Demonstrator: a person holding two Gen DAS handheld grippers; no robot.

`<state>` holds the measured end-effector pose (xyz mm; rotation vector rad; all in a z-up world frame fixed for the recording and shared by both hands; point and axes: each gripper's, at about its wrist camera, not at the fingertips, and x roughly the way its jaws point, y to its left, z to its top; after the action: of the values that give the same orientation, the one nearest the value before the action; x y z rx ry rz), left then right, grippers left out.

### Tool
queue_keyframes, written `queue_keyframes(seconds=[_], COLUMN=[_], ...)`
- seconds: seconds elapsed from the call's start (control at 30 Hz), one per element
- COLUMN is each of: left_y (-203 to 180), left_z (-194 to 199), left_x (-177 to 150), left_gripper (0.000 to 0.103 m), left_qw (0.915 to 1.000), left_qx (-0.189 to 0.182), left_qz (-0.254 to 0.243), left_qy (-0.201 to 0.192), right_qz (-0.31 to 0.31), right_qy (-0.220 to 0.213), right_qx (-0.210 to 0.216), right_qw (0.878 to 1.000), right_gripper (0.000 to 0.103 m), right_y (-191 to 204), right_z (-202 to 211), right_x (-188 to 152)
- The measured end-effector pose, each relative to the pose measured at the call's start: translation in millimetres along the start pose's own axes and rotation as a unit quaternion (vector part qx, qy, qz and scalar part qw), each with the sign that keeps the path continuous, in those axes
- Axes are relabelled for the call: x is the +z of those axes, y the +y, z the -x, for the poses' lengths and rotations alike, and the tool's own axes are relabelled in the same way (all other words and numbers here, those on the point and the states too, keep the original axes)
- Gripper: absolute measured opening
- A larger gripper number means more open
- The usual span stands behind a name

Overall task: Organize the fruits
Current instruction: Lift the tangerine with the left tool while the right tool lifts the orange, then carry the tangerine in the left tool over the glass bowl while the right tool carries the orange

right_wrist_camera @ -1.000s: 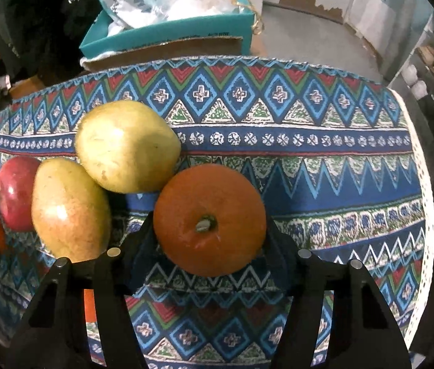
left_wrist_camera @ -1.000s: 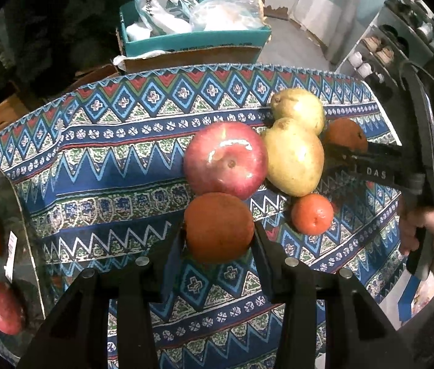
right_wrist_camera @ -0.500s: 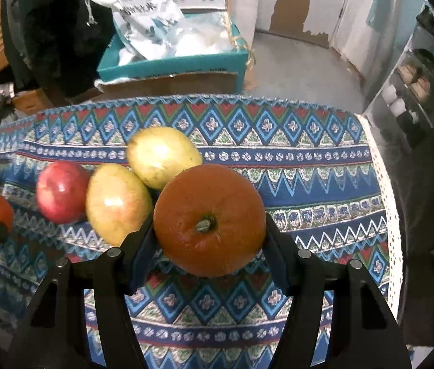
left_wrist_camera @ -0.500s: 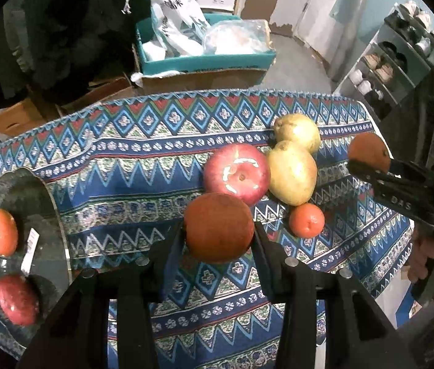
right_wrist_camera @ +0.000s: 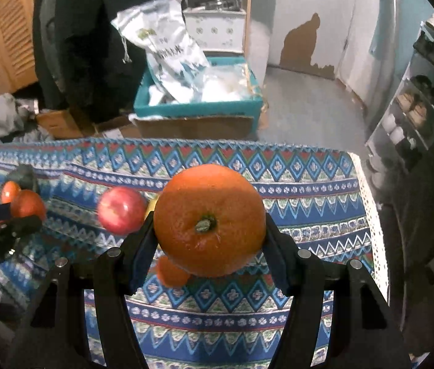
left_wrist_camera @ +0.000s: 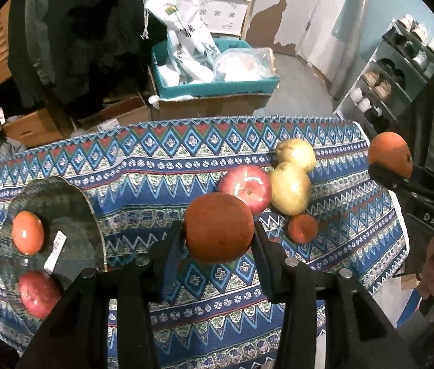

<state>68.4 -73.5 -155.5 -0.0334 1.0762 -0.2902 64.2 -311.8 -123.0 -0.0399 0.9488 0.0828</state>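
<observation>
Both oranges have risen clear of the cloth.
My left gripper (left_wrist_camera: 218,240) clamps the dull orange (left_wrist_camera: 218,227), right gripper (right_wrist_camera: 207,240) the bright orange (right_wrist_camera: 209,220), bound for the glass plate (left_wrist_camera: 60,196) far left.

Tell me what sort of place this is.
Probably a lived-in home, a cluttered entry or storage room: a shoe rack, cardboard boxes on the floor, and a table under a patterned cloth.

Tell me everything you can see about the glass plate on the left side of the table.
The glass plate is clear, round and ribbed toward its rim, so the patterned tablecloth shows through. It lies flat near the table's left edge. On it sit an orange-red fruit and a darker red fruit, apart, with a white sticker label showing between them. Neither pair of tongs touches it.
</observation>
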Motion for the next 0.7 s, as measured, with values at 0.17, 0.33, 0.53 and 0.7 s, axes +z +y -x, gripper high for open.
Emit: queue_keyframes(seconds=[0.17, 0.33, 0.53, 0.7], left_y=[6, 8, 14, 24], left_z=[17, 36, 52, 60], left_x=[1, 0, 1, 1], left_gripper=[0.045, 0.045, 0.045, 0.045], left_qw=[0.9999, 0.9994, 0.9989, 0.9985], left_qx=[-0.007, 0.0, 0.002, 0.006], left_qz=[0.009, 0.001, 0.005, 0.013], left_qy=[-0.012, -0.034, -0.047, -0.054], right_qz=[0.008, 0.012, 0.021, 0.031], right_qy=[-0.024, -0.046, -0.063, -0.069], right_qx=[0.006, 0.014, 0.016, 0.014], right_qw=[1.0, 0.999, 0.998, 0.997], right_gripper=[0.064, 0.064, 0.064, 0.064], right_y=[9, 19, 29, 40], right_z=[20, 37, 49, 53], right_x=[5, 11, 16, 20])
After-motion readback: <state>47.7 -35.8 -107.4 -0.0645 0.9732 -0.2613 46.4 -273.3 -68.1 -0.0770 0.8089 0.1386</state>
